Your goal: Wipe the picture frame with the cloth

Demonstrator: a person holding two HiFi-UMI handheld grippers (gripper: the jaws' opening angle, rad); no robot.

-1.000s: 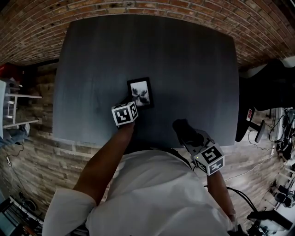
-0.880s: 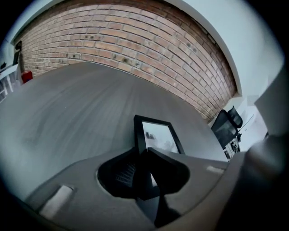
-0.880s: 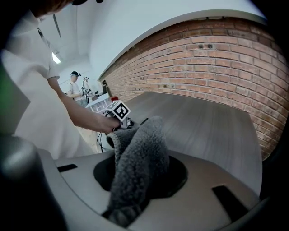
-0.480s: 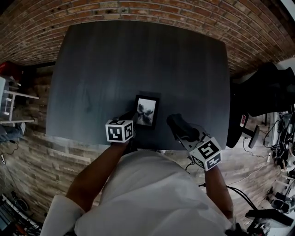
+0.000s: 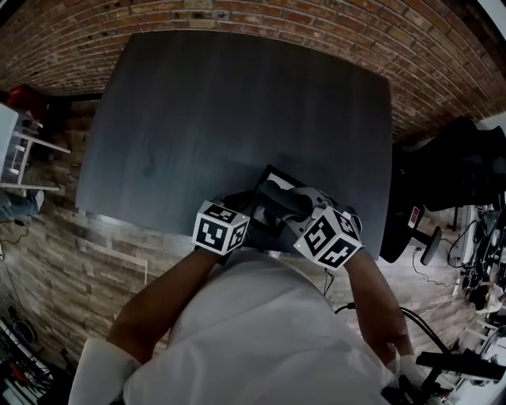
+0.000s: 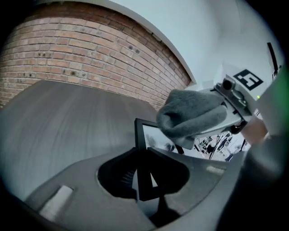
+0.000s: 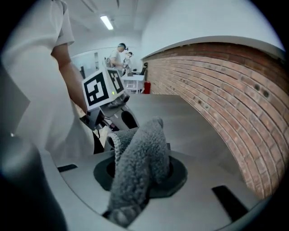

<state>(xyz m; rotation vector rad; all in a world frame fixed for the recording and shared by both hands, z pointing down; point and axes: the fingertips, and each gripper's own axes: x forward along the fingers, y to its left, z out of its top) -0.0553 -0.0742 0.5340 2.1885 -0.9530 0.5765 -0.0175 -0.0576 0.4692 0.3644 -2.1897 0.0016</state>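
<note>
It looked like a lab or workshop: a brick wall point(image 5: 237, 12) at twelve o'clock, a dark table point(image 5: 237, 119) on plank flooring point(image 5: 103, 253), cables and gear point(image 5: 484, 265) at four o'clock, white shelving point(image 5: 20, 150) at nine, and a ceiling strip light point(image 7: 107, 22).

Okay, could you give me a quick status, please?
Left gripper shut on picture frame. Right gripper shut on cloth, poised at its front. Nothing in the way.

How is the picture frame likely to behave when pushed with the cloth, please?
Probably stiff: the picture frame looks flat though the left gripper pinches only one edge. Held so, it may pivot or slip if the cloth presses far from the jaws. Its reflecting front suggests glass, so likely fragile.
</note>
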